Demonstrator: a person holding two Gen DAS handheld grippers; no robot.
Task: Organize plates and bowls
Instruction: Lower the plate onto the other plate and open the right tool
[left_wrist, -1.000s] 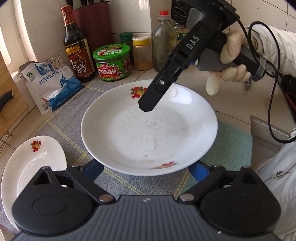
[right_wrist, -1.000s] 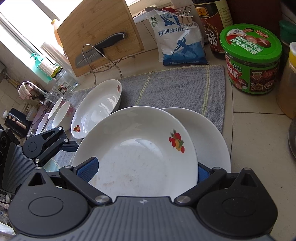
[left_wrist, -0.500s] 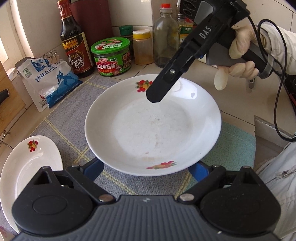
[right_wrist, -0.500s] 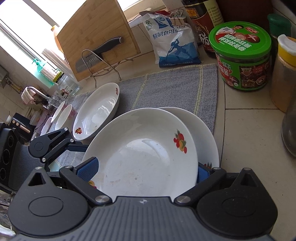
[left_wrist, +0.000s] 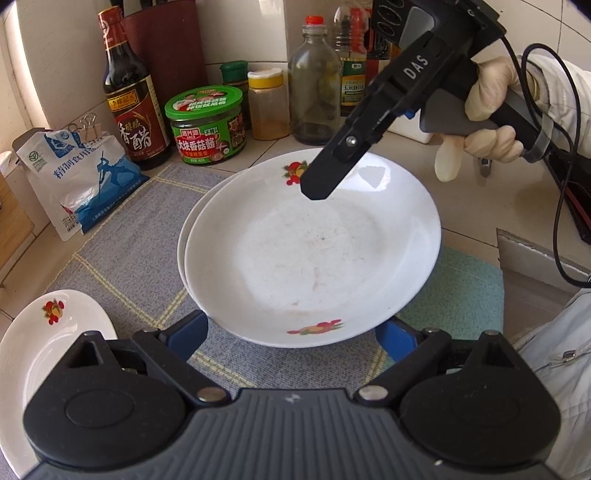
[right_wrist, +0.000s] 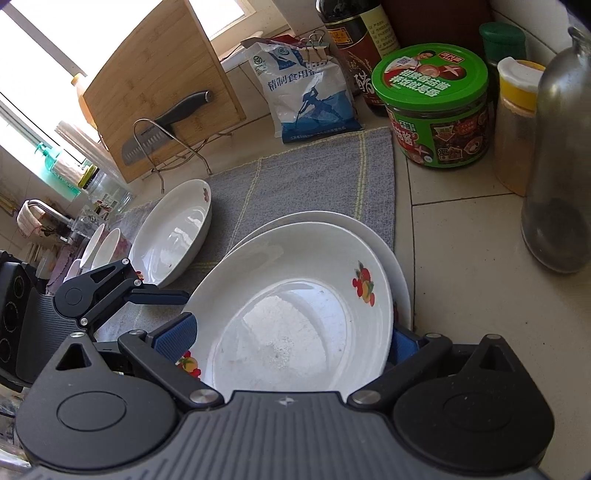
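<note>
A white deep plate with fruit prints (left_wrist: 310, 251) is held between both grippers, over a second white plate (left_wrist: 192, 218) on the grey mat. My left gripper (left_wrist: 291, 332) grips its near rim; its blue pads (left_wrist: 188, 332) sit on either side of the rim. My right gripper (right_wrist: 291, 339) holds the opposite rim and shows in the left wrist view as a black finger (left_wrist: 328, 173) over the far edge. In the right wrist view the held plate (right_wrist: 295, 314) overlaps the lower plate (right_wrist: 400, 280). Another white plate (left_wrist: 33, 343) lies at the left.
A grey mat (left_wrist: 122, 258) and a green cloth (left_wrist: 458, 295) cover the counter. A green-lidded jar (left_wrist: 207, 125), a vinegar bottle (left_wrist: 129, 96), a salt bag (left_wrist: 77, 177) and bottles stand at the back. A cutting board with knife (right_wrist: 162, 107) and small bowls (right_wrist: 99, 247) are at the left.
The held plate has moved over the second plate, whose rim now shows under its left edge. Both grippers have moved with it.
</note>
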